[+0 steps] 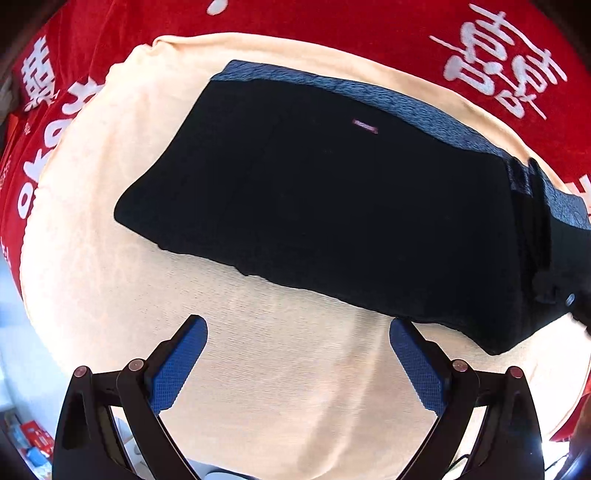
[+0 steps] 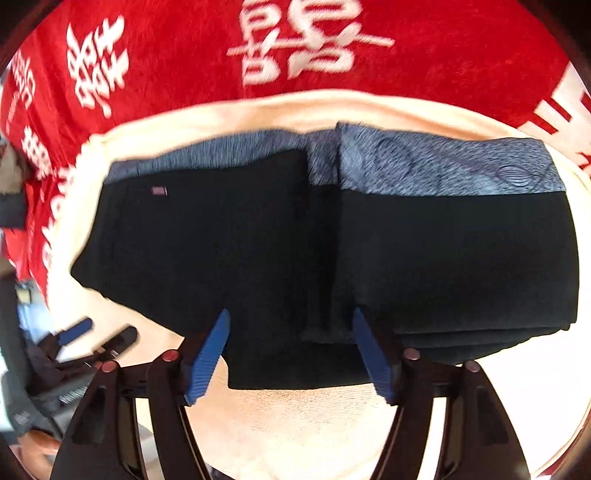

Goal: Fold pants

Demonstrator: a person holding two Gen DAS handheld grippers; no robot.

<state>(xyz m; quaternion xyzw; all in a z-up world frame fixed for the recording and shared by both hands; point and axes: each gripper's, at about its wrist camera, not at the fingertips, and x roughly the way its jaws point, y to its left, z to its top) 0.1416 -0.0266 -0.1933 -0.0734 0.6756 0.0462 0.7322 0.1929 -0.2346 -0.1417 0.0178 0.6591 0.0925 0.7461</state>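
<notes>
A: Left wrist view, report the garment.

B: The pants [image 1: 332, 206] lie flat on the cream towel [image 1: 280, 387]; long axis runs diagonally from upper left to lower right; the blue-grey patterned band [image 1: 369, 94] follows the far edge; a small pink label [image 1: 365, 126] sits near that band; the red cloth [image 1: 295, 22] with white characters lies beneath the towel.

A: Left gripper?

B: The left gripper [image 1: 298, 336] is above bare towel, just short of the near hem; jaws wide apart, nothing between them.

A: Right wrist view.

B: Long axis runs left to right; the patterned band lies along the far side; the right-hand portion is stacked in folded layers, the left portion is single and tapers to a point.

A: Right gripper?

B: The right gripper [image 2: 290, 321] is over the near edge at mid-length; jaws apart, black fabric between the blue pads [image 2: 207, 360]; contact cannot be determined; the left gripper appears blurred at lower left.
</notes>
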